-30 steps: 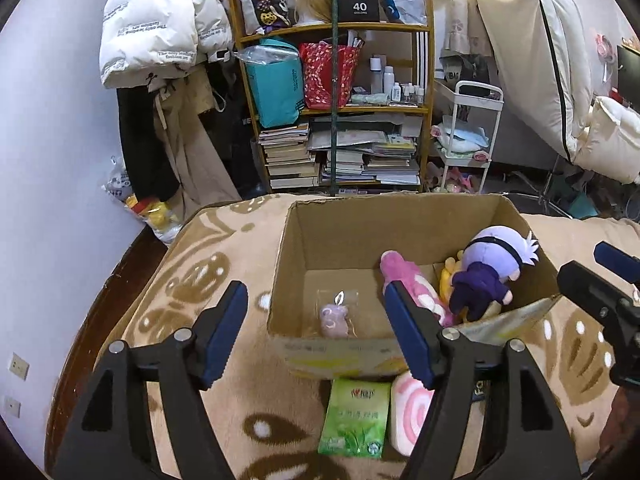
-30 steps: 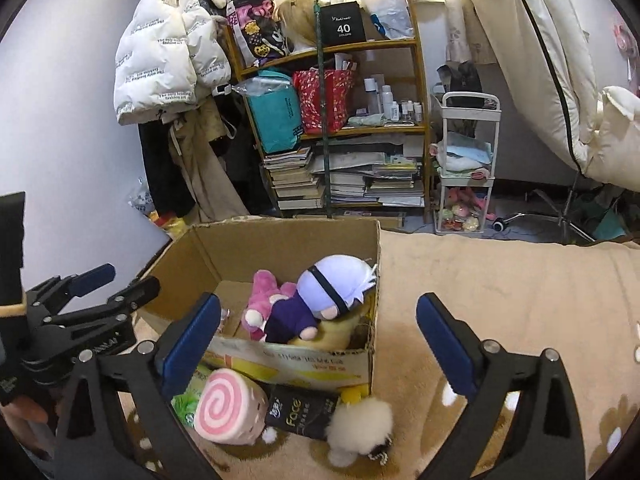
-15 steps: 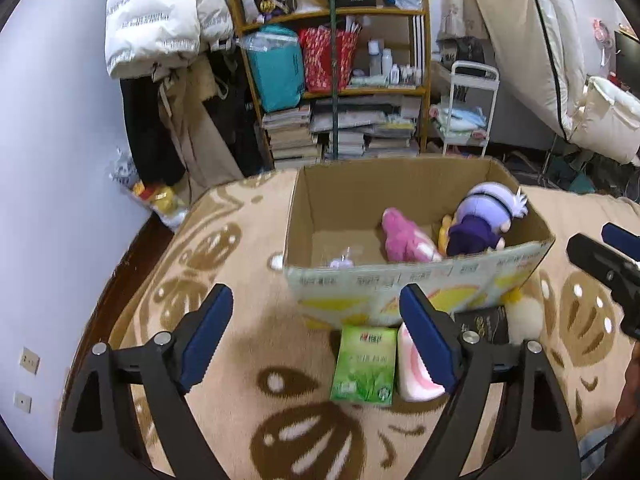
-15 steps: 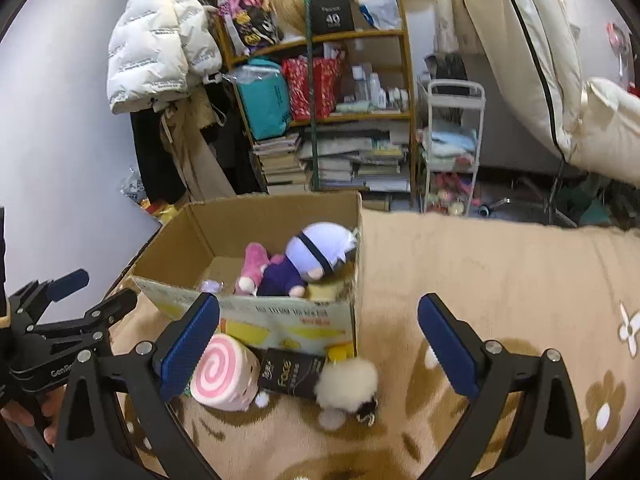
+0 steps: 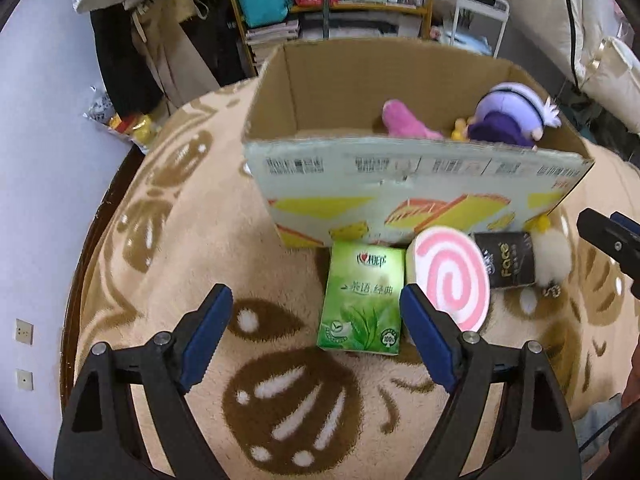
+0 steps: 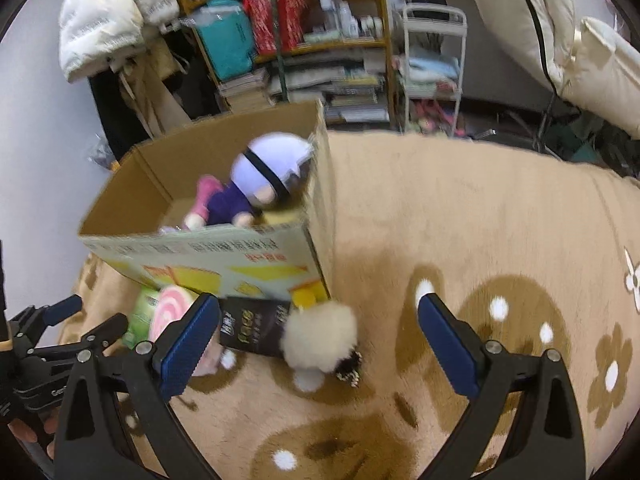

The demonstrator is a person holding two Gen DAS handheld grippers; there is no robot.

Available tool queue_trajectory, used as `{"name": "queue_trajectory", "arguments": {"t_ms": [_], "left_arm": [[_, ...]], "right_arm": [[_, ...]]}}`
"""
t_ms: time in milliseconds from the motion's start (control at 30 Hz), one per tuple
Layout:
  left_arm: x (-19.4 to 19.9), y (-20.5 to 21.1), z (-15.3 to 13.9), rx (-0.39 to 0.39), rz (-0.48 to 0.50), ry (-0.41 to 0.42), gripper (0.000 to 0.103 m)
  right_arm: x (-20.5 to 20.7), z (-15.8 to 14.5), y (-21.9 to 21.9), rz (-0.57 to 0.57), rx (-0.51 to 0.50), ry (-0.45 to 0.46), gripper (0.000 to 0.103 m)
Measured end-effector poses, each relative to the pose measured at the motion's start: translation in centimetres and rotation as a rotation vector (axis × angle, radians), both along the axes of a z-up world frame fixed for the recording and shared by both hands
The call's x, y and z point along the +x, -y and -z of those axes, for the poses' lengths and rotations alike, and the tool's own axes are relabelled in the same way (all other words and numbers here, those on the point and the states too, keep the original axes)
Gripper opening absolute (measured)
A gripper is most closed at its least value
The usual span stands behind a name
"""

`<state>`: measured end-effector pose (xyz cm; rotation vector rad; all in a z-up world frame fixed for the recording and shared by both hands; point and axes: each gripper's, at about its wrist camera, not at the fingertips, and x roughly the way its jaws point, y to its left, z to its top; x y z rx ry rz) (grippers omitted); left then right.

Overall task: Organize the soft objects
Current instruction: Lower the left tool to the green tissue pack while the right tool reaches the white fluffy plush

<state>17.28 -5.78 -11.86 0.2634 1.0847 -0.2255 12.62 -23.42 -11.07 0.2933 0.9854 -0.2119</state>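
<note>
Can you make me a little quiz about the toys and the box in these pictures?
1. True or false: the purple-haired doll lies inside the box.
2. Which thing lies between the green pack and the black pack? A) a book B) the pink swirl cushion C) a shoe
3. Fill in: the white fluffy toy lies on the ____, outside the box.

Key: 1 true; 2 B; 3 blanket
</note>
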Motion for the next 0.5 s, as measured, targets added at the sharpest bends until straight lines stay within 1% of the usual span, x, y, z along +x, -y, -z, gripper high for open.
{"name": "queue_trajectory", "arguments": {"t_ms": [200,300,500], "left_arm": [[0.4,0.2,1.6,0.019,0.008,-0.053,0.085],[0.6,0.1,2.3,0.015,0.009,-0.084,0.085],[0.6,0.7,3.1,0.015,0.029,-0.099,0.085]], "right_arm": [[0.6,2.9,1.6,0.058,0.046,-0.098,0.103],[0.8,4.3,2.2,0.075,0.075,-0.159,0.103],[1.5,5.4,2.4,0.069,0.039,-0.196,0.103]]}}
